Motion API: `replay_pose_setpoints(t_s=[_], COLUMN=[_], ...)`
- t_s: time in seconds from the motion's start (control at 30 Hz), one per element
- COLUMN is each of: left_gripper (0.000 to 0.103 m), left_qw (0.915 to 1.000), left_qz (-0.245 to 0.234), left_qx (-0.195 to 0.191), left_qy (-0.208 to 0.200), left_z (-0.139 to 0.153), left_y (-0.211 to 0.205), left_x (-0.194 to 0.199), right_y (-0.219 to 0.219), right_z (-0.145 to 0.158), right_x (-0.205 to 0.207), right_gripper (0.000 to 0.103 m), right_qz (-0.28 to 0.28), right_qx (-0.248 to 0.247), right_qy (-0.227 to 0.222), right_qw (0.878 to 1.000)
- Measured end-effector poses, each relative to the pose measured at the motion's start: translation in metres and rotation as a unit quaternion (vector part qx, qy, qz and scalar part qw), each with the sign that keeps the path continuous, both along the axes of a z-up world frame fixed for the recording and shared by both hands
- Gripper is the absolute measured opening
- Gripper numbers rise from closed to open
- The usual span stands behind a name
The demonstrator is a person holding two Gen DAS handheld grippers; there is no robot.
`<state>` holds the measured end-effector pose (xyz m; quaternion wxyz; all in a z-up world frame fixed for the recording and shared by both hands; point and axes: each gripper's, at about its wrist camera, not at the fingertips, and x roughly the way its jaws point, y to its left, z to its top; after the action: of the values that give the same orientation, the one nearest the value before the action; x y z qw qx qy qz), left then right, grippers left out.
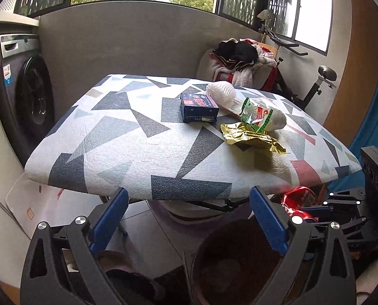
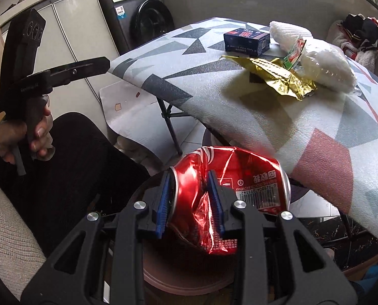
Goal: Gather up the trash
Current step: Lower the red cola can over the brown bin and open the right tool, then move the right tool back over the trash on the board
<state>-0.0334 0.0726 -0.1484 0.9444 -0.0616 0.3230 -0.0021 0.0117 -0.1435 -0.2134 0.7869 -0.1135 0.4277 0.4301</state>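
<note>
The right gripper (image 2: 191, 198) clenched a crushed red can (image 2: 229, 185) at lower centre of the frame, above a dark bin (image 2: 189, 279). The left gripper (image 1: 189, 218) hung released below the table (image 1: 138, 152), where a blue box (image 1: 198, 108), gold wrapper (image 1: 252, 137) and plastic bag (image 1: 262, 117) lay upper right.
</note>
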Motion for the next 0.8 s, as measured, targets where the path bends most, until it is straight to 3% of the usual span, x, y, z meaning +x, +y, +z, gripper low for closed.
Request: replay_pose_setpoints(t_s=[0.23,0.6,0.67,0.73,0.8], left_gripper=[0.094,0.094,0.094,0.094,0.094], left_qw=[1.0000,0.9999,0.9999,0.9999,0.9999], left_qz=[0.004,0.006,0.006,0.006,0.006], left_qx=[-0.004,-0.005,-0.005,-0.005,-0.005], left_qy=[0.003,0.010,0.009,0.010,0.009], left_z=[-0.002,-0.004,-0.004,-0.004,-0.004], left_y=[0.001,0.002,0.002,0.002,0.002], left_x=[0.000,0.002,0.002,0.002,0.002], right_y=[0.002,0.004,0.003,0.003,0.001], right_z=[-0.015,-0.021,-0.021,-0.019,-0.015], right_x=[0.010,0.014,0.015,0.015,0.013], right_gripper=[0.029,0.029,0.036,0.058,0.071], right_qz=[-0.006,-0.013,-0.020,-0.028,-0.033], right_qx=[-0.011,-0.025,-0.030,-0.033,-0.033], right_qy=[0.041,0.050,0.048,0.037,0.022], right_qw=[0.999,0.998,0.998,0.998,0.999])
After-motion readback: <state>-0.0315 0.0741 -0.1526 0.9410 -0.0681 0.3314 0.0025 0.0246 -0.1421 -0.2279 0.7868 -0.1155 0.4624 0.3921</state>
